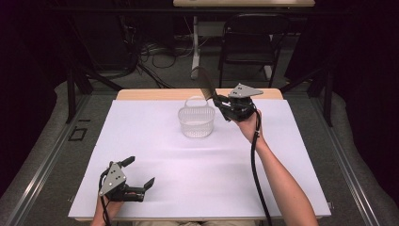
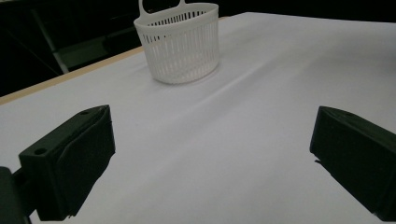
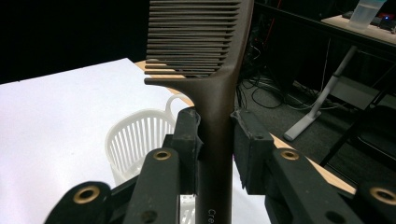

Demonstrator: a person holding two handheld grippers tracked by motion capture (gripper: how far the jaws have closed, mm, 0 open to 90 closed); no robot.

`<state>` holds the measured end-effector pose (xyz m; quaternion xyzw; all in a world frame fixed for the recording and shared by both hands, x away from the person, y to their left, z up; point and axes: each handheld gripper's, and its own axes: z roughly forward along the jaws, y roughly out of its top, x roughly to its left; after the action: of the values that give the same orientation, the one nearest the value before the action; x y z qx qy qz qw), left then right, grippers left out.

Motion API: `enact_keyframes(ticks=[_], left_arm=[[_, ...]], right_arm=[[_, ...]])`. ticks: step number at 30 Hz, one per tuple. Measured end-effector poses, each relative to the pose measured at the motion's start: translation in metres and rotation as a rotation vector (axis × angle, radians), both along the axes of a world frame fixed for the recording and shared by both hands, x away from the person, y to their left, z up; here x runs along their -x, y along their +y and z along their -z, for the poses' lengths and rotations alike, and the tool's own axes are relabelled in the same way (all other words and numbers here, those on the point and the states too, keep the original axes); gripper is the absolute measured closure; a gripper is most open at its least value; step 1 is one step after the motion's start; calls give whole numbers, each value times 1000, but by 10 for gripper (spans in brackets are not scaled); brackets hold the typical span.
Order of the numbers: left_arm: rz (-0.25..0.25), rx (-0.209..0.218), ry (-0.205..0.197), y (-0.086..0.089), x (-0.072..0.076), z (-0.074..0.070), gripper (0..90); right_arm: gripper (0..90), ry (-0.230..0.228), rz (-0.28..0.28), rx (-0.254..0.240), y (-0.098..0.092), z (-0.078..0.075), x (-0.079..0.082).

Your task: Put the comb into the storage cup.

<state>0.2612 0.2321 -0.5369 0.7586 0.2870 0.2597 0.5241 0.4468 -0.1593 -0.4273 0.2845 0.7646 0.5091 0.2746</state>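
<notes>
Right gripper (image 1: 217, 101) pinched the dark comb (image 3: 212, 88) by its handle, upper centre of the high view, just right of the white basket (image 1: 196, 121). Left gripper (image 1: 139, 173) spread, lower left. Best: tip teeth down over the rim, then release

A white slatted plastic basket (image 1: 196, 120) with a faint sheen sits on smooth matt white paper covering the counter (image 1: 197, 174); pale wood edging shows just behind the basket. Just beside the basket, matt black plastic tongs (image 3: 217, 140) clamp a smooth dark brown plastic comb (image 3: 205, 56).
</notes>
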Motion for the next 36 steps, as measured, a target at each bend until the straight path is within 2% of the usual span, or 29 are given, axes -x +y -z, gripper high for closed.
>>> enact_keyframes(ticks=[36], left_arm=[[1, 1, -1, -1, 0, 0, 2]], right_arm=[[727, -54, 5, -6, 9, -2, -5]])
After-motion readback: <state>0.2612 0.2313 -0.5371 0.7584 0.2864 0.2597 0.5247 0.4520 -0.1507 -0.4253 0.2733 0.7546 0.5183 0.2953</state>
